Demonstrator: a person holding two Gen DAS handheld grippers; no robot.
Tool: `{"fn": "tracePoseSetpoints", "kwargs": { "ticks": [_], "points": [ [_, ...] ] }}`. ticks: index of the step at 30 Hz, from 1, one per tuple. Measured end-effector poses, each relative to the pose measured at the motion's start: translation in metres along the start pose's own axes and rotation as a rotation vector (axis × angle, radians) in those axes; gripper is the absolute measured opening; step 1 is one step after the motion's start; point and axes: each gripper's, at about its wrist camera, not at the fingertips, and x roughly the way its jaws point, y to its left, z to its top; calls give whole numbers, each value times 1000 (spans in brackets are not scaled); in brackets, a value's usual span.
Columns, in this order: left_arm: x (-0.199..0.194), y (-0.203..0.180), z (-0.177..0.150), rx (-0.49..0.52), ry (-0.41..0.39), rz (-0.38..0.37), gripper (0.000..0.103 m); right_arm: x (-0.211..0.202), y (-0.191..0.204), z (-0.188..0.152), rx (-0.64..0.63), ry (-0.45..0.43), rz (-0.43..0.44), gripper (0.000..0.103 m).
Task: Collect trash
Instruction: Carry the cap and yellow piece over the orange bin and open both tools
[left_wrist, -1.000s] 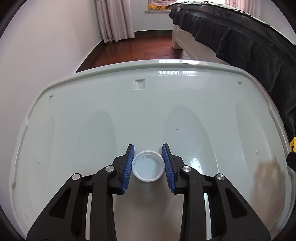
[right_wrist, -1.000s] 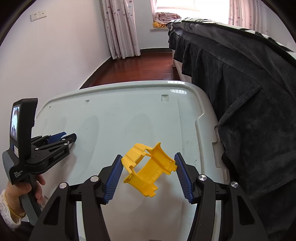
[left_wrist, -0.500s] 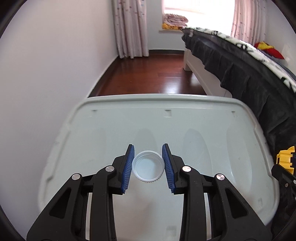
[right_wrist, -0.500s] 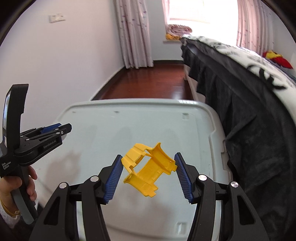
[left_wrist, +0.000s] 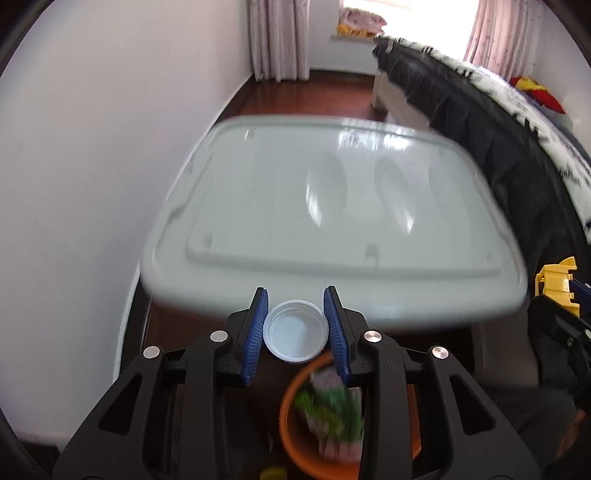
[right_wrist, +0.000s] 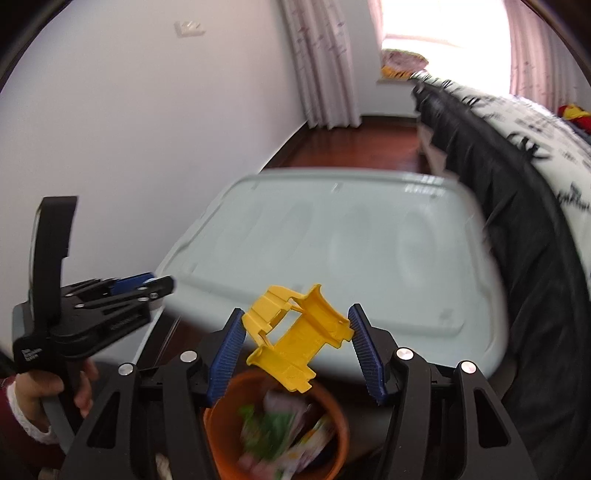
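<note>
Left gripper: its blue pads are clamped on a white bottle cap, open side facing the camera, carried above the near rim of an orange bin.

Right gripper: its jaws pinch a yellow plastic piece by its outer flanges, and the piece sits tilted between the pads, over the bin.

Bin: it stands on the floor just short of the grey storage-box lid and already holds crumpled green, pink and white wrappers. Blur makes them hard to tell apart.

Step in hand: judged to be the carry to the drop, with both pieces close to the bin mouth but neither let go yet.

Doing it well: bring each gripper squarely over the bin opening before parting the pads. The cap hangs near the rim and could bounce out. Releasing low and one piece at a time would keep the awkward yellow piece from catching on the edge.

Left wrist view only: the cap's threaded inside, and the yellow piece as a sliver at the far right edge.

Right wrist view only: the other gripper from the side, held by a hand in a red sleeve, and the bin's full mouth.

Beyond: white wall, dark wood floor, a bed draped in black, curtains at a bright window.
</note>
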Motion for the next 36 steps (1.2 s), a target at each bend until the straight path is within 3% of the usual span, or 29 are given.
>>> {"fn": "tracePoseSetpoints", "kwargs": {
  "ticks": [4, 10, 20, 26, 28, 30, 31, 33, 36],
  "points": [
    [10, 6, -36, -48, 82, -44, 31, 5, 22, -30, -15, 62, 32, 57],
    [23, -7, -68, -13, 137, -36, 31, 13, 36, -55, -14, 115, 40, 57],
    [29, -13, -80, 23, 162, -35, 31, 29, 39, -66, -11, 163, 36, 57],
    [42, -16, -87, 37, 217, -28, 32, 44, 35, -75, 5, 211, 42, 57],
    [50, -18, -90, 44, 261, -32, 37, 50, 31, -78, 20, 236, 44, 58],
    [55, -17, -94, 44, 290, -15, 61, 57, 26, -83, 44, 269, 42, 63],
    [59, -16, -96, 37, 314, -10, 65, 59, 23, -84, 58, 275, 38, 72],
    [61, -15, -98, 31, 327, -3, 68, 59, 20, -87, 78, 277, 20, 88],
    [65, -14, -100, 31, 345, 3, 72, 62, 15, -88, 99, 283, 25, 89]
  ]
}}
